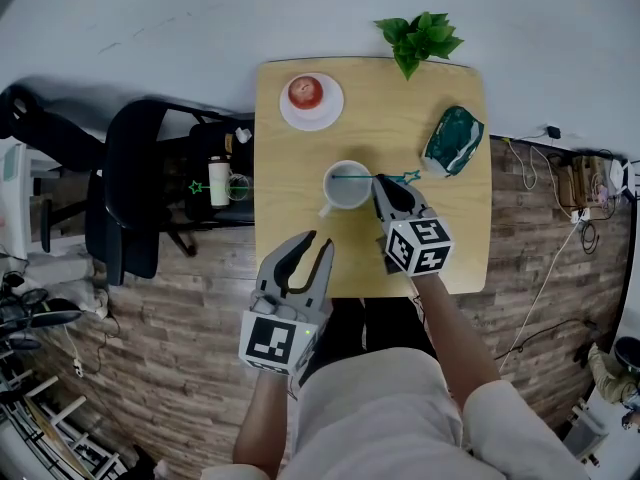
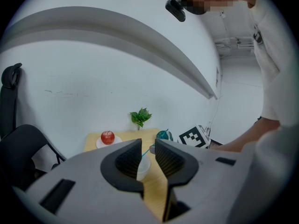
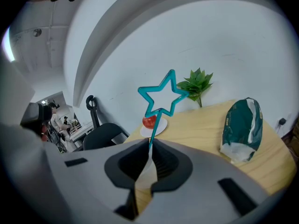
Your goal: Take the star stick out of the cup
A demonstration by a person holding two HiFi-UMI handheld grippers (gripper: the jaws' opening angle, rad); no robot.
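Lifting is left: the star stick (image 3: 155, 127), clamped by the right gripper (image 3: 149, 153), lies in the cup (image 1: 347, 185); the left gripper (image 2: 148, 146) is held open, empty.

the teal star stick (image 1: 356, 176) leans across the white cup (image 1: 348, 207), its outlined star poking out past the right rim.

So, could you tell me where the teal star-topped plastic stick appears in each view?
Head view: teal star stick, centre, across white cup.
Left gripper view: stick sliver beyond jaws, low centre.
Right gripper view: stick rises centre from jaws.
Shared landmark: red apple.
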